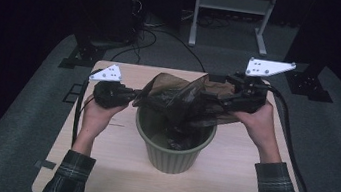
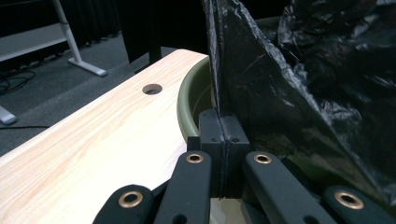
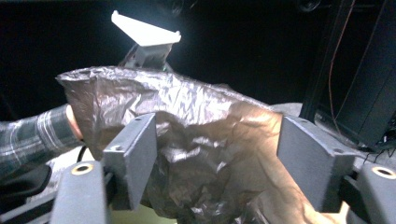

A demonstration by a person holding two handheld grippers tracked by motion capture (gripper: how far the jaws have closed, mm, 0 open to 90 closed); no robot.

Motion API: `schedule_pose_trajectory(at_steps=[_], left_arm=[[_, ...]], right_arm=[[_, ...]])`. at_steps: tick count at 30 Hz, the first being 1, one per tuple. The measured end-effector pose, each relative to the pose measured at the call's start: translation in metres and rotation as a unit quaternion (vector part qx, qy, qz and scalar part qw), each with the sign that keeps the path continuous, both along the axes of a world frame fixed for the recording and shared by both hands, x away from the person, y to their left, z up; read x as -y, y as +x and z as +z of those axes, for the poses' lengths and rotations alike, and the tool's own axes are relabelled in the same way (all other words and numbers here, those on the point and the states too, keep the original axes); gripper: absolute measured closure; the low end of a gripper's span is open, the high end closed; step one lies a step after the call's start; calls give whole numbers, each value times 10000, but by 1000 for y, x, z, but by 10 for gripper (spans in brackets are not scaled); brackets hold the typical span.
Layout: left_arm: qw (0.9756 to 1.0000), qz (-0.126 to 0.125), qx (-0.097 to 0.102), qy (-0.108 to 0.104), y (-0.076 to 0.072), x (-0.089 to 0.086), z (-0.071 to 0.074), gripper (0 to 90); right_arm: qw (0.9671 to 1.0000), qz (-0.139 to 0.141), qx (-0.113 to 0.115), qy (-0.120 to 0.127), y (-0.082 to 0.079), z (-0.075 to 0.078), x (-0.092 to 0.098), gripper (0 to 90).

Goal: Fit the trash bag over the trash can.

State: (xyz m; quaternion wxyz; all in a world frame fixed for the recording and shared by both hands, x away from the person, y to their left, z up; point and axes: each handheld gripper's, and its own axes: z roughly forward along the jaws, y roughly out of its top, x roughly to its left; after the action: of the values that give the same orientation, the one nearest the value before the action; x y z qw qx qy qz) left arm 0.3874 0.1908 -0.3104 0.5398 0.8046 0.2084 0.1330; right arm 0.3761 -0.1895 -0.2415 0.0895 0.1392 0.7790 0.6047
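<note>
Over the green plastic pot (image 1: 173,144) mid-worktop (image 1: 226,184), a crinkled dark plastic bag (image 1: 178,97) hangs. Left tongs (image 1: 134,98), at nine o'clock, pinch its edge shut, presumably keeping it spread; right tongs (image 1: 213,101), at two o'clock, gape around it, pads clear.

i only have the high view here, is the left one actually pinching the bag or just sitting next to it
Observer: Pinching. In the left gripper view the left tongs have their pads pressed together on an edge of the black bag.
Operator: ok and the right one, shut too
Observer: No. In the right gripper view the right tongs stand wide apart, with bag film between the pads and not clamped.
Operator: is the bag over the pot rim on the left side yet
Observer: Not there. The left gripper view shows the green pot rim bare beside the tongs, with the bag's edge rising above it.
</note>
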Motion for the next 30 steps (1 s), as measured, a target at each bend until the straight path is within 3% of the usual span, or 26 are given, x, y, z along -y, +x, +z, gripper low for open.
schedule_pose_trajectory(at_steps=[4, 5, 6, 8, 9, 10, 12, 23, 30], left_arm=[[10000, -25, 11, -17, 0, 2, 1, 897], [10000, -40, 22, -25, -1, 4, 3, 897], [10000, -40, 22, -25, -1, 4, 3, 897], [10000, -51, 36, -47, -1, 5, 4, 898], [10000, -61, 55, -30, -1, 6, 5, 898], [10000, -61, 55, -30, -1, 6, 5, 898], [10000, -40, 45, -49, -1, 4, 5, 898], [9990, 402, 58, -181, -4, -29, 3, 898], [9988, 424, 88, -240, -11, -39, 2, 898]], right_arm=[[9998, 105, -82, -123, 1, -7, -12, 275], [9996, 173, -100, -179, 1, -10, -18, 414], [9996, 173, -100, -179, 1, -10, -18, 414], [9993, 232, -20, -304, 0, -12, -24, 638], [9988, 275, -10, -412, 0, -14, -28, 809], [9988, 275, -10, -412, 0, -14, -28, 809], [9986, 295, -7, -447, 0, -15, -28, 896], [9980, 312, -133, -529, -10, -23, -11, 900], [9972, 283, -284, -632, -19, -40, 5, 900]])
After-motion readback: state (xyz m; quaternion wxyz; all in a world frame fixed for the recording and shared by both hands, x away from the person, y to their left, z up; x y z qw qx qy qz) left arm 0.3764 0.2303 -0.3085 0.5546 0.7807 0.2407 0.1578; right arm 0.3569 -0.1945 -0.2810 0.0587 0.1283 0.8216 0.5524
